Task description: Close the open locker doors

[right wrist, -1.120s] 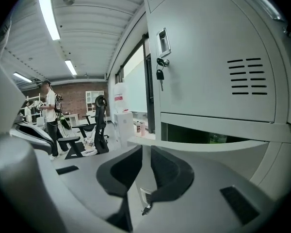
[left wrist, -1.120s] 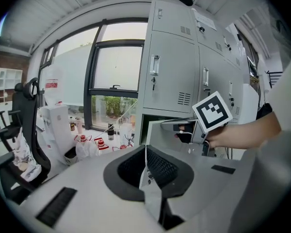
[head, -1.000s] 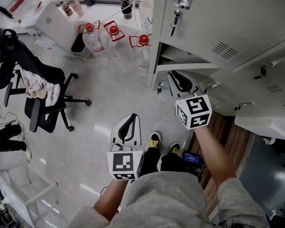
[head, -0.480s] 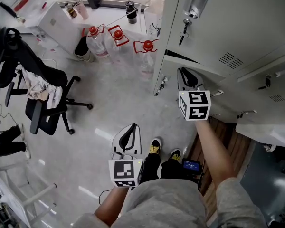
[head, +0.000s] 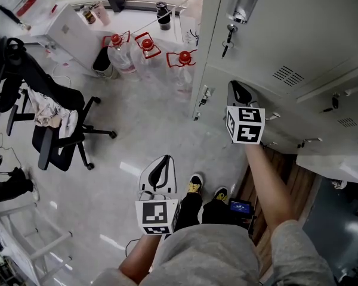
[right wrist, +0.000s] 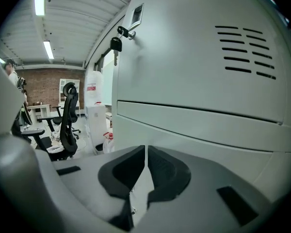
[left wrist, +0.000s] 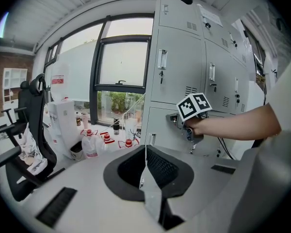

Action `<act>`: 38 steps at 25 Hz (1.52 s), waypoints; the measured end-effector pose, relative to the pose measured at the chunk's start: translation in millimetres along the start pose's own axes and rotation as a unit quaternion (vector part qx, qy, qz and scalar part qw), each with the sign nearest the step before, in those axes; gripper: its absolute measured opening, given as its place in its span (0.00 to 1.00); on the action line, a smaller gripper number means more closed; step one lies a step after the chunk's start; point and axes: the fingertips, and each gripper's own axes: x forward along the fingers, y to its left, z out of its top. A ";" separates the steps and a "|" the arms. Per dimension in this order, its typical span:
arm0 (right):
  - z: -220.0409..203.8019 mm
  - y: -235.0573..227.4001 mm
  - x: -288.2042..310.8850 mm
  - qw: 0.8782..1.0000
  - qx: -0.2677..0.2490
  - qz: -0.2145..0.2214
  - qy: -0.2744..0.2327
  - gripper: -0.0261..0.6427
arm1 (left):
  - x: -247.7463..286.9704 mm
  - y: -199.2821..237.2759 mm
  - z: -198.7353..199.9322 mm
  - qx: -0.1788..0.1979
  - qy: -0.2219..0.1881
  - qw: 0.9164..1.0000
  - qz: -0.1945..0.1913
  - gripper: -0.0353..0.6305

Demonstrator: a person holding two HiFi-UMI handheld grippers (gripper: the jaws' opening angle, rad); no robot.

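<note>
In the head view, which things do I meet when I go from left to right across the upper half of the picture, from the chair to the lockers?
office chair → left bottle → middle bottle → right bottle → lockers

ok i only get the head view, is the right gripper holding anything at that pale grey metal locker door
Observer: No. The right gripper has just been closing its jaws; they now meet with nothing between them, right up at the pale grey metal locker door.
Operator: and the left one
Observer: The left gripper has its jaws together, empty, held further back from that door.
Operator: does the door look shut from the side
Observer: In the left gripper view its front lines up with the grey upper locker door, so it looks shut.
</note>
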 end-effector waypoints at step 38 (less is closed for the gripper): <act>13.9 -101.0 -508.1 0.989 0.054 -0.069 -0.116 0.10 | -127.4 -248.6 60.3 0.115 -0.086 0.973 -0.180 0.08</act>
